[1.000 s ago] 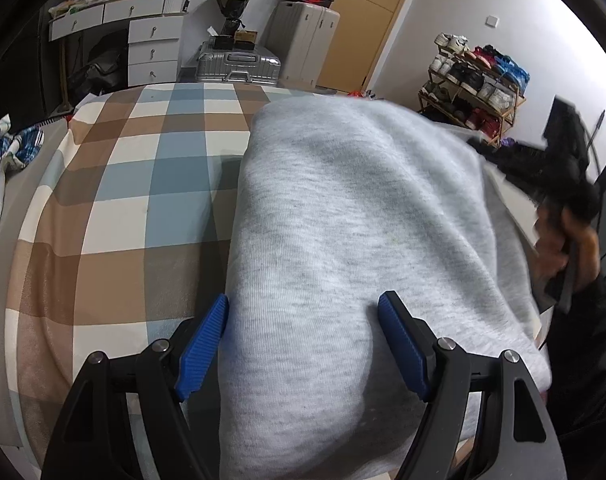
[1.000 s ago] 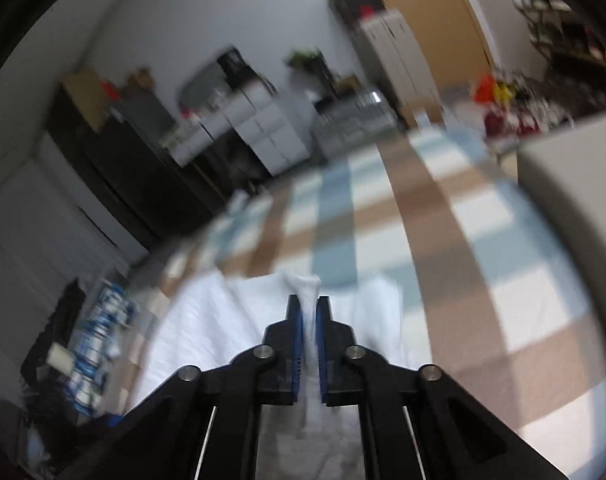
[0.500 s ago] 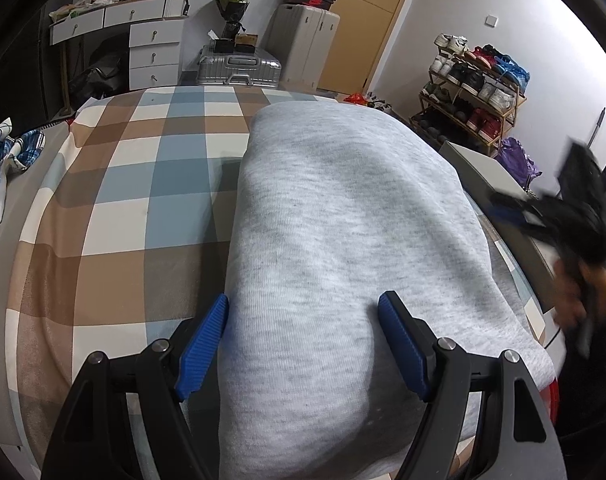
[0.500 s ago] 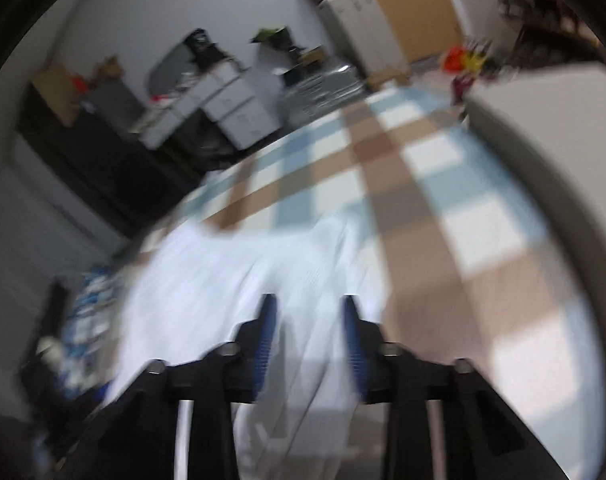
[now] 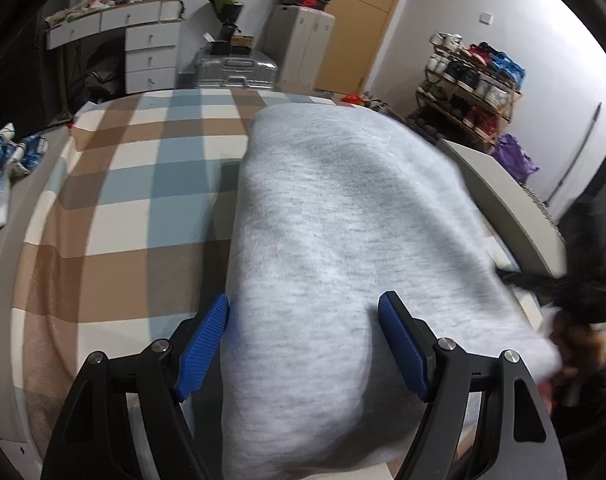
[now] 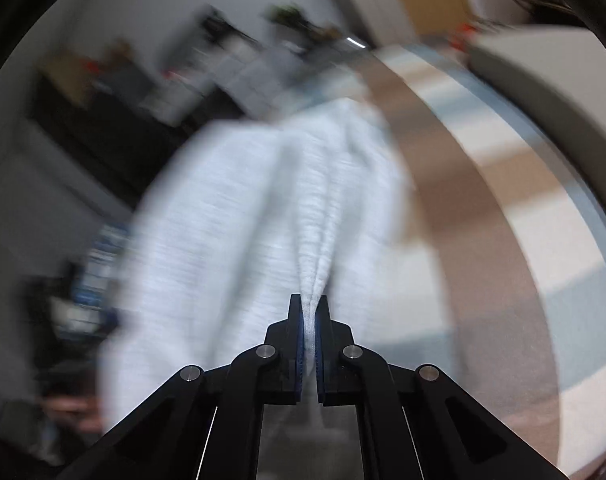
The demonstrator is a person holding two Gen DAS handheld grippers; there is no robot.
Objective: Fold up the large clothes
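A folded grey sweatshirt (image 5: 343, 240) lies along the right side of the bed (image 5: 115, 216), on the brown, blue and cream checked cover, its long left edge running straight from the near edge of the bed toward the far edge. The left tongs (image 5: 303, 344) are spread wide over the near end of the sweatshirt, the left blue pad (image 5: 203, 344) at the garment's left edge and the right blue pad (image 5: 403, 344) over the cloth; whether the pads touch the fabric cannot be told. The right tongs (image 6: 309, 336) are pressed together on a gathered fold of the grey sweatshirt (image 6: 263, 208), the cloth fanning out from the pinch toward the far side of the bed (image 6: 483, 240); this view is heavily smeared by motion. In the left wrist view the right tongs (image 5: 559, 284) show as a dark blur at the right edge of the bed, at the sweatshirt's right border. Beyond the far edge of the bed stand a white drawer unit (image 5: 143, 48), a silver suitcase (image 5: 235, 70) and a shoe rack (image 5: 471, 80); striped blue clothes (image 5: 7, 156) lie off the left edge.
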